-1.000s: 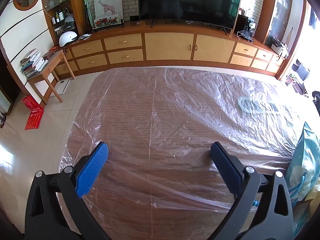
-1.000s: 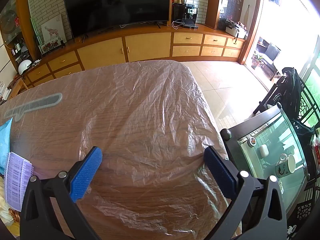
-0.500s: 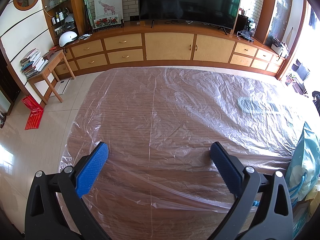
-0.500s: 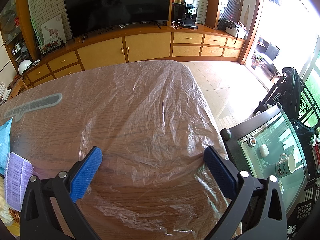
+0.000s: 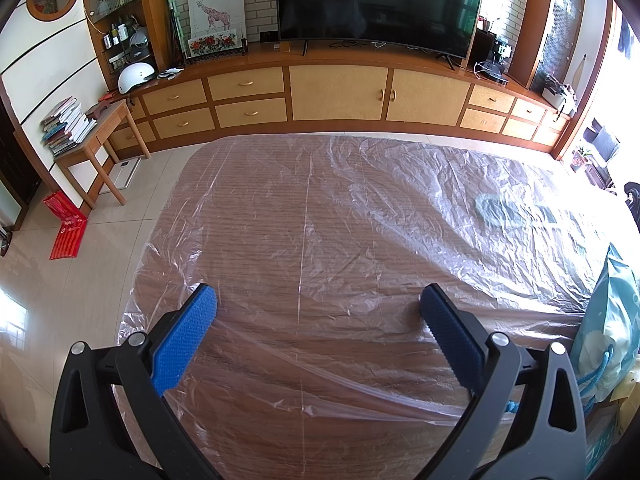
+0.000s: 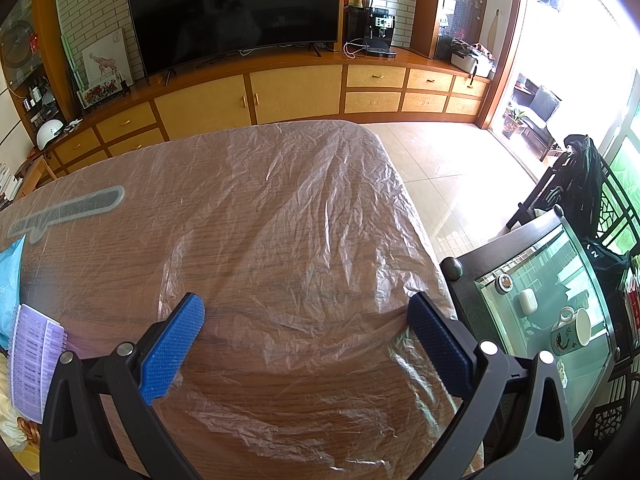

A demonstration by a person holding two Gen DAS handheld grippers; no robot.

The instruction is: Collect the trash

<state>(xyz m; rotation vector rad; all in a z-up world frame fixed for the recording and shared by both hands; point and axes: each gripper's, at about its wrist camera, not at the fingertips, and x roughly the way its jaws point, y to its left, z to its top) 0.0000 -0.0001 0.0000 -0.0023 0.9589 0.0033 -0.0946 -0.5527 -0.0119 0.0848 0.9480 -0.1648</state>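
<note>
A wooden table (image 5: 320,220) lies under a crinkled clear plastic sheet (image 6: 300,208). My left gripper (image 5: 318,300) hovers open over its near left part, nothing between the blue pads. My right gripper (image 6: 306,310) is open above the table's right end, also holding nothing. A teal bag (image 5: 612,320) with a blue drawstring sits at the right edge of the left wrist view; the same teal bag (image 6: 10,272) shows at the left edge of the right wrist view, beside a purple printed packet (image 6: 34,356) and some yellowish wrappers (image 6: 16,432).
A grey-teal flat strip (image 6: 68,212) lies under the plastic. A TV cabinet (image 5: 340,92) with a large screen runs along the far wall. A small side table (image 5: 96,136) with books stands at the left. A glass-topped table (image 6: 552,312) with a mug stands right of the wooden table.
</note>
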